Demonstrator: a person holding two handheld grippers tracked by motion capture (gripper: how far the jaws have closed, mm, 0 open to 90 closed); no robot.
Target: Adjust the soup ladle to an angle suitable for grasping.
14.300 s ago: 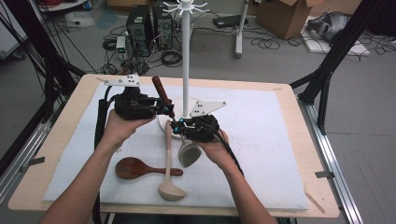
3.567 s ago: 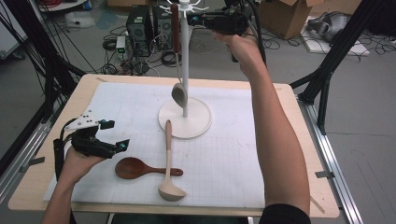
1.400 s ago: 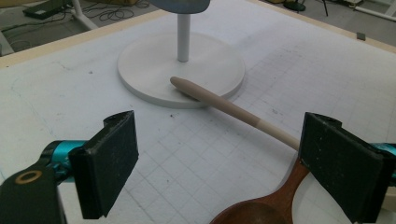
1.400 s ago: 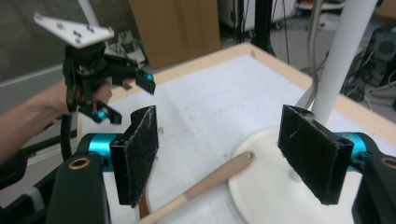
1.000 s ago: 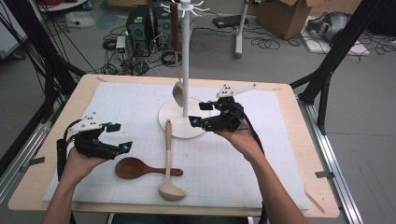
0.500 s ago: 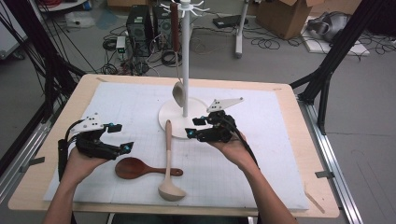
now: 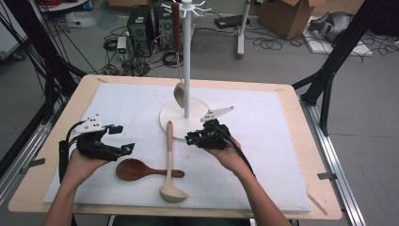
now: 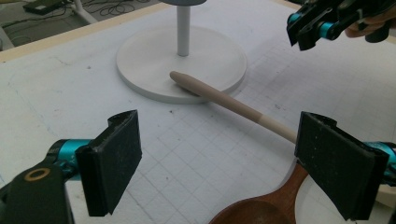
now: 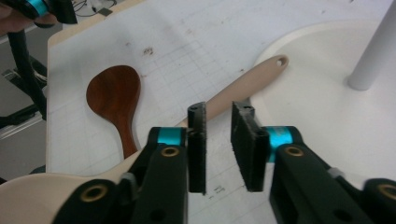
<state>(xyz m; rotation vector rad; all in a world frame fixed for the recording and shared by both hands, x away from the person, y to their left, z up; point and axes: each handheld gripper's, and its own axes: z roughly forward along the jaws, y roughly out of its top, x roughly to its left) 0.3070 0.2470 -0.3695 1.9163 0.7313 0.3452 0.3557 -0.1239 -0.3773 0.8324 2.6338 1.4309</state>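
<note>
From the high view, we are looking at a long pale beige ladle (image 7: 168, 165) lying on the white mat of the wooden desk (image 7: 310, 207). Its handle tip is resting on the round base of the tall white hanging stand (image 7: 187, 61), and its bowl is pointing toward us. The right claw (image 7: 190, 139) is hanging just beside the handle. It is much lower now than it was a second ago, when it was coming down from the stand. A grey metal ladle with a dark handle (image 7: 178, 56) is already hanging up there. The left claw (image 7: 123, 140) is waiting in the same place as before.

From the left gripper view, our left claw (image 8: 219, 163) is standing wide open with nothing in it, above the dark brown wooden spoon (image 8: 261, 207).

From the right gripper view, our right claw (image 9: 218, 140) has just been closing. Only a small gap is left and nothing is in it, with the beige handle lying just past the tips. We think the ladle is light, stiff and smooth, so it could slip. The thin handle near the hole (image 9: 280, 61) looks like the best place to pinch.
</note>
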